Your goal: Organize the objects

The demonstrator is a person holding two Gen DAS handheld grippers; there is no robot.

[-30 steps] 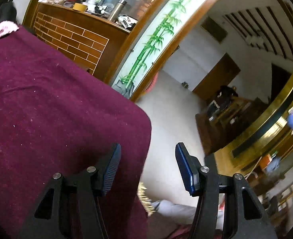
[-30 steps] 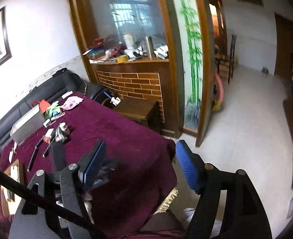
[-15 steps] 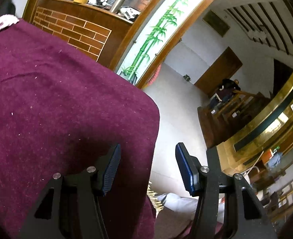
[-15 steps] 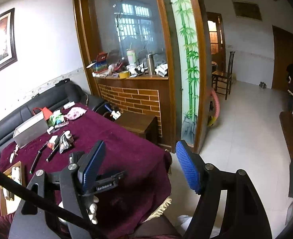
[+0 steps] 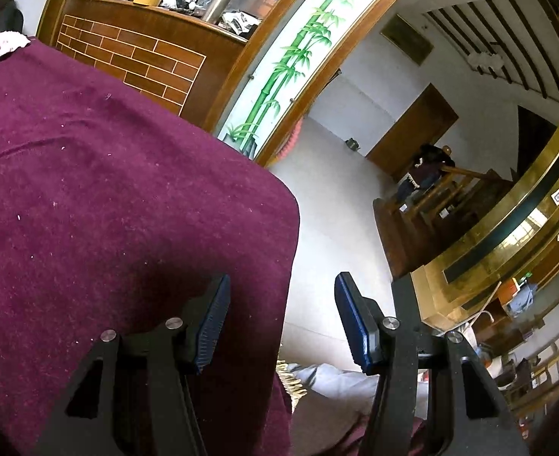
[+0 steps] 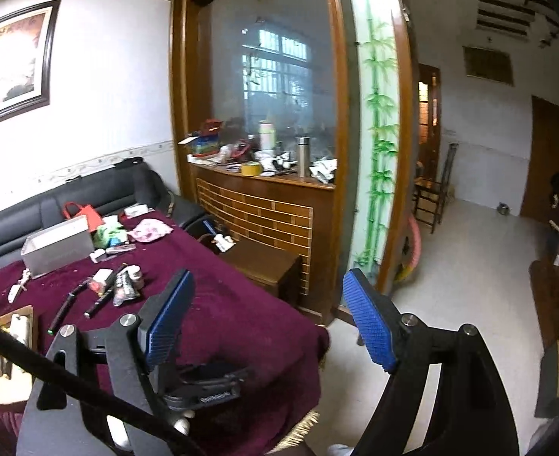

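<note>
A table under a maroon cloth holds the clutter at its far left: a grey box, black pens, a small packet, a little bottle, a green tissue pack and a pink floral cloth. A wooden tray lies at the left edge. My right gripper is open and empty, raised above the table's near right corner. My left gripper is open and empty over that corner; its body shows in the right wrist view.
A black sofa runs behind the table. A wooden counter with brick pattern and a low wooden stool stand to the right of the table. Tiled floor opens to the right. The table corner drops off to the floor.
The right gripper has risen and tilted up, so the table sits lower in its view. The left gripper has shifted slightly, with more of the cloth in view. Both stay open.
</note>
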